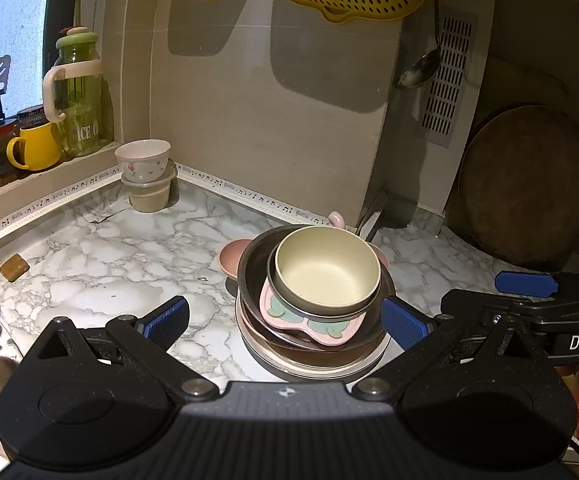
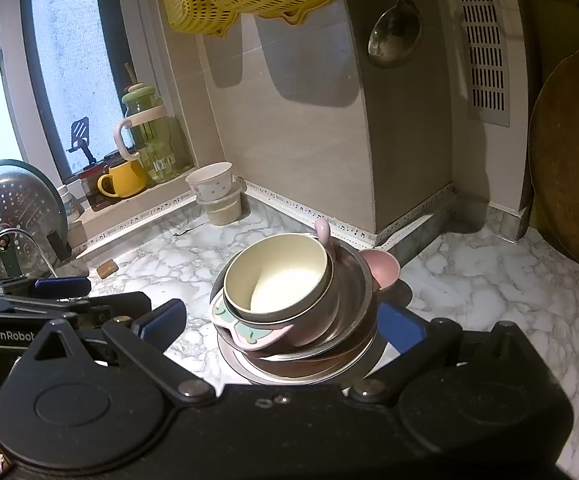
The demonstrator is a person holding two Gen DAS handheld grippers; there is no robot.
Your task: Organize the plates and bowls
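my left gripper (image 1: 285, 322) has its jaws spread wide and holds nothing; it hovers just in front of the stack of dishes (image 1: 313, 320), with one blue pad on each side of the stack's near part, and i cannot tell if the right pad touches the rim. going to the right, the stack stands on the marble counter (image 1: 129, 264), near the corner of the wall. a wide pale plate (image 1: 321, 372) is at the bottom, dark bowls (image 1: 249, 280) are over it, then a pink animal-shaped plate (image 1: 289, 316), and a cream bowl (image 1: 327, 268) on top, mouth up and a little tilted. the pink plate's long axis runs roughly across my view, with its rounded end toward me; the round bowls have no long axis, they only open upward. a small pink dish (image 1: 229, 258) pokes out behind the stack on its left side. my right gripper (image 2: 283, 330) is also released and empty, its jaws standing on both sides of the same stack. i judge the scene fits two stages: either the pile is mixed and waits for sorting, or it is the gathered pile just let go. any grasp here needs care, because the top bowl sits crooked and the pile can slide
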